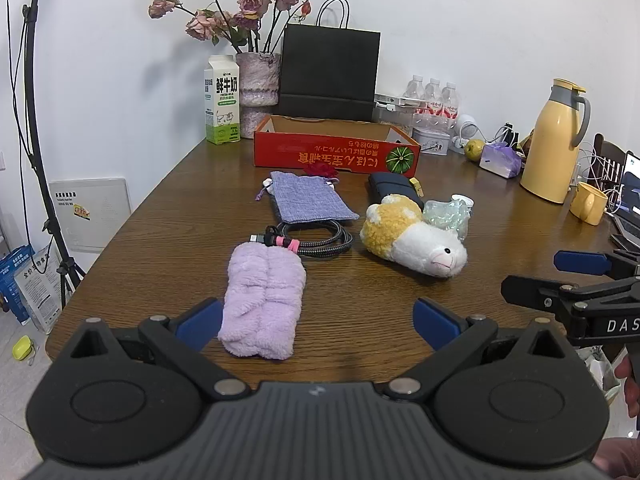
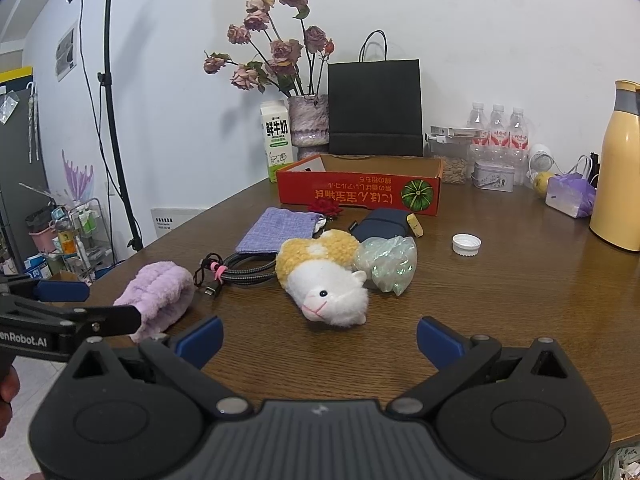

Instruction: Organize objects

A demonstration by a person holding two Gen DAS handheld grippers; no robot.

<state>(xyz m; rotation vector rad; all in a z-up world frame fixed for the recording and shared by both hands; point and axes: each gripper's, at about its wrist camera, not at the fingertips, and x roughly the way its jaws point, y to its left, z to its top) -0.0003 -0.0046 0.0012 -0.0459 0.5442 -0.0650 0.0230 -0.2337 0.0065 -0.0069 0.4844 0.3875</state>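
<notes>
**Red box bare as far as can be seen, nothing sorted yet**

Red cardboard marks the likely destination: the open box (image 1: 336,152) at the far side of the wooden table (image 1: 160,240) shows no contents over its near wall, though most of its floor is hidden. By my reading the sorting has not begun. Everything loose lies in front of the box: the lilac fluffy towel (image 1: 262,304) nearest, the coiled braided cable (image 1: 316,240) just beyond it, the purple woven pouch (image 1: 312,196) farther still, the plush toy (image 1: 412,240) to the right with a crinkly clear bag (image 1: 446,214) touching its far side, and a dark case (image 1: 394,188) near the box.

The left gripper (image 1: 316,322) hangs with jaws spread wide and empty, the towel's near end just inside its left finger. The right gripper (image 2: 320,340) is likewise spread and empty, facing the plush toy.

A small red thing behind the pouch and a yellow bit beside the case are too small to identify. A white bottle cap (image 2: 466,244) shows clearly only in the right view.
</notes>
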